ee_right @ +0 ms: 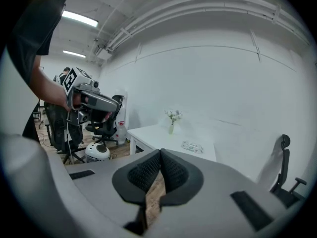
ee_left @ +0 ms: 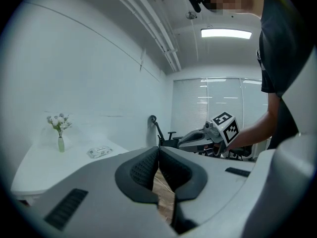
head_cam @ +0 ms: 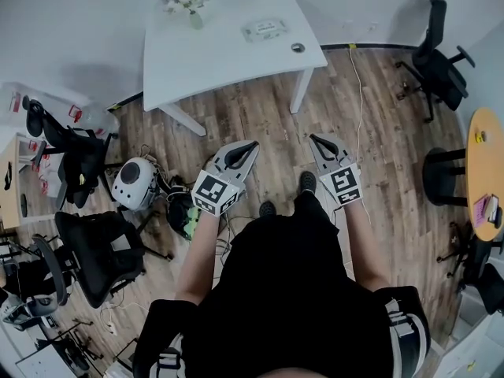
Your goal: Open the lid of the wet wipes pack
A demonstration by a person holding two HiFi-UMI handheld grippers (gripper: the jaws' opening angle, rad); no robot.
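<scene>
A person stands on a wood floor short of a white tabletop, a gripper in each hand. The left gripper and right gripper both point toward the tabletop with their jaws closed pad to pad and nothing between them. The wet wipes pack lies flat toward the tabletop's right edge, well apart from both pairs of jaws and ahead of them. A vase of flowers stands near the far edge, to the left of the pack. Office chairs ring the floor.
</scene>
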